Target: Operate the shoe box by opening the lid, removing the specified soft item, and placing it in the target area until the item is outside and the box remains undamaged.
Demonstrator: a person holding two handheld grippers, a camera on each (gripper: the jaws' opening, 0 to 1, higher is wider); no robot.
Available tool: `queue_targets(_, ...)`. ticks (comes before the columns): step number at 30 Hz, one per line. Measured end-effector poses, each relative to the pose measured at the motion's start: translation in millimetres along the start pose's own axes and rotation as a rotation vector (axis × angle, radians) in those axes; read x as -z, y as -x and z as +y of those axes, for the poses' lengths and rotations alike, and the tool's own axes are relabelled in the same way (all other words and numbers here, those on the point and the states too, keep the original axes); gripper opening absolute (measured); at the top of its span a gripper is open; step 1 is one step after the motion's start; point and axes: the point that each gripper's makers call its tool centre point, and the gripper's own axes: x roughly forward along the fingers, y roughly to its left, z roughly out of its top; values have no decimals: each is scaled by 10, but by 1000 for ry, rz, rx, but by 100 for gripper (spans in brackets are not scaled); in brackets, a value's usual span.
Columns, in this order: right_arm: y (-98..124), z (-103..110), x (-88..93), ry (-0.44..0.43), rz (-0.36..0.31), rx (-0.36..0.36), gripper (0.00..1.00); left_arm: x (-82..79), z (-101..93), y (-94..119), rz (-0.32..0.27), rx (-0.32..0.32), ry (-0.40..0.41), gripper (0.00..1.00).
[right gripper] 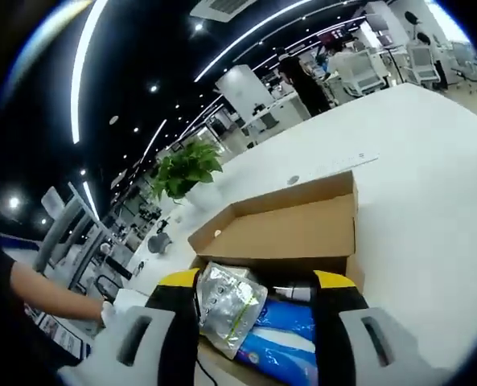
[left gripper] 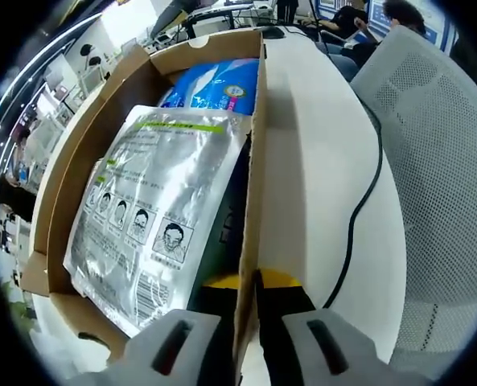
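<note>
In the left gripper view we have our left gripper (left gripper: pixel 250 322) clamped on the right wall of the open shoe box (left gripper: pixel 252 185), one finger inside the box and one outside on the white table (left gripper: pixel 318 161). Just ahead of the inner finger lies a silver foil pouch (left gripper: pixel 154 217), with a blue packet (left gripper: pixel 218 84) beyond it. A black cable (left gripper: pixel 359 217) trails past the outer finger. In the right gripper view our right gripper (right gripper: pixel 254 322) has its fingers apart, astride the crumpled silver pouch and blue packet, the raised lid (right gripper: pixel 290 229) beyond them and a potted plant (right gripper: pixel 186 169) further off
</note>
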Motion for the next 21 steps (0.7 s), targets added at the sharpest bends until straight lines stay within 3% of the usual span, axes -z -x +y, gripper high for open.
queue_targets(7,-62,-34,86,-101,26,-18,50,2,-1,-3,-1,-1,0,4)
queue_targets(11,-122,72,271,-170,106,-87,44,0,-3,-3,1,1,4,4)
queue_targets(15,-202,37,369,-98,153,-77,44,1,-4,-2,0,0,3,4)
queue_targets(21,-211,84,432,-106,168,-80,43,4,-3,-2,0,0,2,4)
